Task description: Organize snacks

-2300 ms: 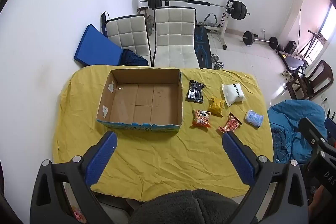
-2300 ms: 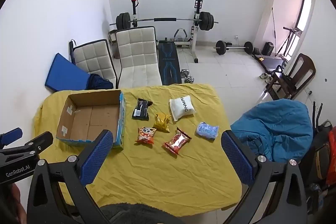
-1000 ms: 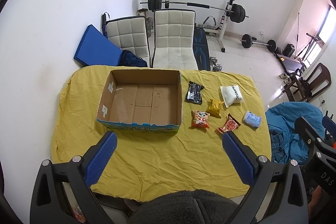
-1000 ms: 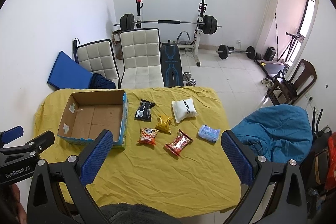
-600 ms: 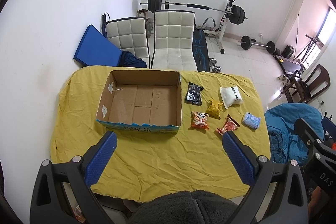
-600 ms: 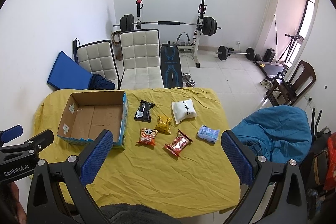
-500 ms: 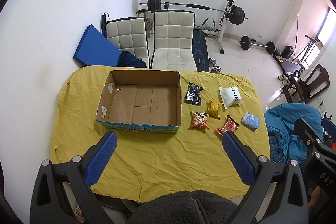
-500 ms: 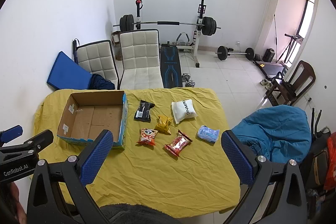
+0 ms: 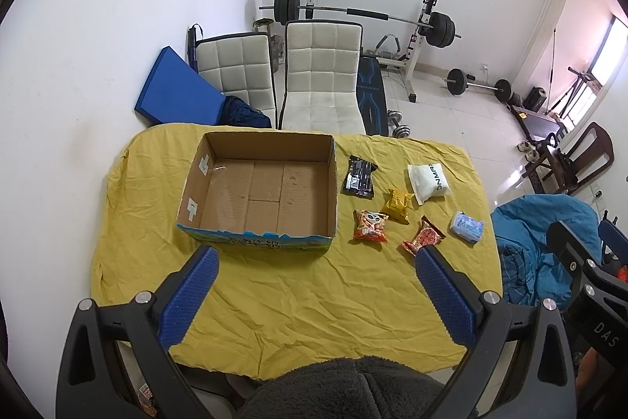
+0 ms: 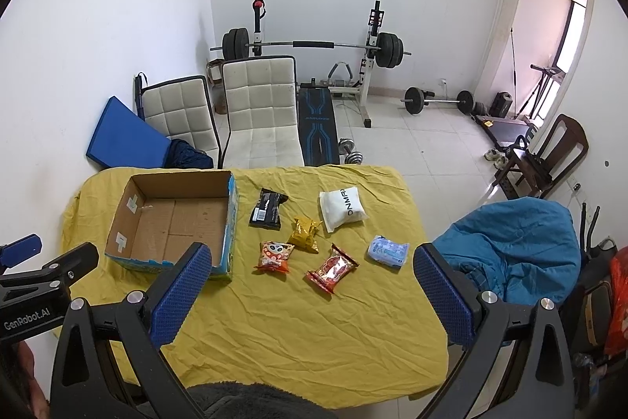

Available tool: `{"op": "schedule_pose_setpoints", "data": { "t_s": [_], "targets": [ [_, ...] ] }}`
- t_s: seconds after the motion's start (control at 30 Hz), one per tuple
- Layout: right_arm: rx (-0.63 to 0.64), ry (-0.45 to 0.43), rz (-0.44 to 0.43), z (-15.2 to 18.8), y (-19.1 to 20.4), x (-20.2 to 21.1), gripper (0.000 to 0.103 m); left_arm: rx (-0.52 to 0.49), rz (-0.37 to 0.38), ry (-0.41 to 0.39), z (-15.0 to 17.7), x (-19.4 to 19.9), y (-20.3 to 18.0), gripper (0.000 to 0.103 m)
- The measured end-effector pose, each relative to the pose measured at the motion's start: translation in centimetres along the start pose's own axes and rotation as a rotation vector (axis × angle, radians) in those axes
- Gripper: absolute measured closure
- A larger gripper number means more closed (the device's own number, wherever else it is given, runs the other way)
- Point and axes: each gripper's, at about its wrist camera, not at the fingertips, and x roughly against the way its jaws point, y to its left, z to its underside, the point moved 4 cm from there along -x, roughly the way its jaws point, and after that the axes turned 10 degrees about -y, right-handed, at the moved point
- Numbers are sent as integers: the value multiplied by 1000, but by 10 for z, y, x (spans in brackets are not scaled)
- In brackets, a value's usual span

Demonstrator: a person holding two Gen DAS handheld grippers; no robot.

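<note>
An empty cardboard box (image 9: 267,191) (image 10: 176,222) sits on the left of the yellow-clothed table (image 9: 298,301). To its right lie several snacks: a black packet (image 9: 358,177), a white pouch (image 9: 428,182), a yellow packet (image 9: 398,201), an orange packet (image 9: 369,225), a red packet (image 9: 423,236) and a pale blue packet (image 9: 466,225). My left gripper (image 9: 316,269) hovers open high above the table's near side. My right gripper (image 10: 310,268) is open too, high over the snacks, holding nothing.
Two white chairs (image 9: 322,81) stand behind the table, with a blue mat (image 9: 172,97) against the wall. A barbell rack (image 9: 365,14) and weights fill the back. A blue jacket (image 10: 510,246) drapes a seat right of the table.
Both grippers have risen and drawn back slightly, so the table looks a little smaller. Nothing on the table has moved.
</note>
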Motion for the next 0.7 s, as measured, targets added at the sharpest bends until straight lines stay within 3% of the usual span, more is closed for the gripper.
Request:
{"op": "schedule_pose_setpoints", "data": {
  "t_s": [0.7],
  "targets": [
    [-3, -3, 2, 4, 2, -4, 0, -12, 3, 15, 3, -4, -3, 0]
  ]
}}
